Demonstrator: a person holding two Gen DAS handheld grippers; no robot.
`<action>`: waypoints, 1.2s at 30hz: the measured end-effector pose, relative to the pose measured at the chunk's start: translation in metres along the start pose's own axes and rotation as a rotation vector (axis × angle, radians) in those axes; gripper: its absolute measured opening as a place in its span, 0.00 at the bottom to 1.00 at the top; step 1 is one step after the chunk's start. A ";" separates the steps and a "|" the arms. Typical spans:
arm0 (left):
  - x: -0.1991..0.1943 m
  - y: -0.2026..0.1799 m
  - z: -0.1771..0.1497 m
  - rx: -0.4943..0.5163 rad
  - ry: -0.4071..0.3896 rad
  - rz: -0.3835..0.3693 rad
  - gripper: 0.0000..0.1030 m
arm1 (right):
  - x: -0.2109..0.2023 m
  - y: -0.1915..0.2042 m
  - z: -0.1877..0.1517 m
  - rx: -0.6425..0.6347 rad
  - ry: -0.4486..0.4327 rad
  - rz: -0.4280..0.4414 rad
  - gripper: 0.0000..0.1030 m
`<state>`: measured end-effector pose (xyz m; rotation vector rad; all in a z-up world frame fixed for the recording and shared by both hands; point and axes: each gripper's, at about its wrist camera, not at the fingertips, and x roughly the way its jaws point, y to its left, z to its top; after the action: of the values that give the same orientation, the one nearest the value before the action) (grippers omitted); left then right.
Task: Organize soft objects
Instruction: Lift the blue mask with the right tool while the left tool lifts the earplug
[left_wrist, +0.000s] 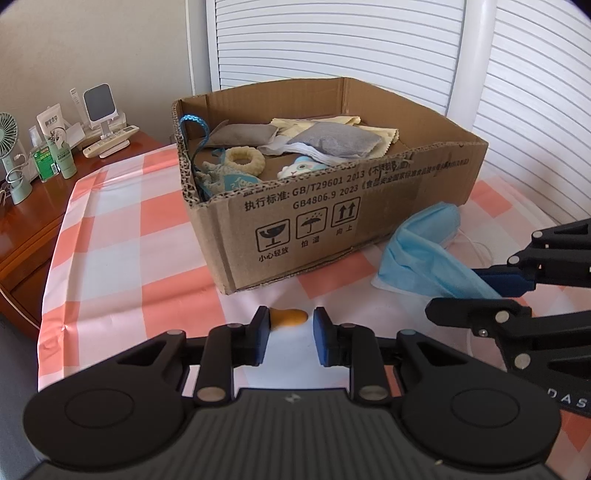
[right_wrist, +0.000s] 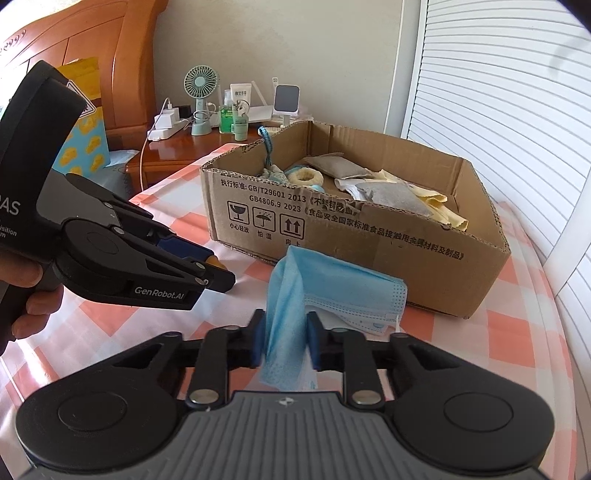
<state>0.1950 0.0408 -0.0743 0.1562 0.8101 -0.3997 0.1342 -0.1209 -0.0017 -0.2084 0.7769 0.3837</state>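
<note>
Mask (right_wrist: 295, 295) pinched lengthwise in right gripper (right_wrist: 284, 338) jaws, trailing toward box (right_wrist: 369, 254)

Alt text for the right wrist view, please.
The right tool pinches a blue face mask on a checked tablecloth, before an open cardboard box of soft items. The left tool, at left, grips a small orange object.

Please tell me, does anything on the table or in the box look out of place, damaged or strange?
Nothing is spilled. The cardboard box has rough, torn top edges. A blue strap hangs over its corner. The blue face mask lies crumpled outside the box, pinched in the right gripper.
</note>
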 end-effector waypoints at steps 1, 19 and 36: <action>0.000 0.000 0.000 0.000 0.001 -0.001 0.21 | 0.000 0.000 0.000 0.001 -0.001 0.000 0.20; -0.002 0.001 -0.003 -0.002 0.006 -0.009 0.19 | -0.006 -0.016 -0.004 0.028 -0.046 -0.050 1.00; -0.001 0.003 -0.003 -0.018 0.007 -0.004 0.19 | 0.022 0.001 0.038 -0.444 0.060 0.171 1.00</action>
<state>0.1935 0.0449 -0.0759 0.1391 0.8212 -0.3961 0.1728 -0.1019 0.0090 -0.5736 0.7632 0.7142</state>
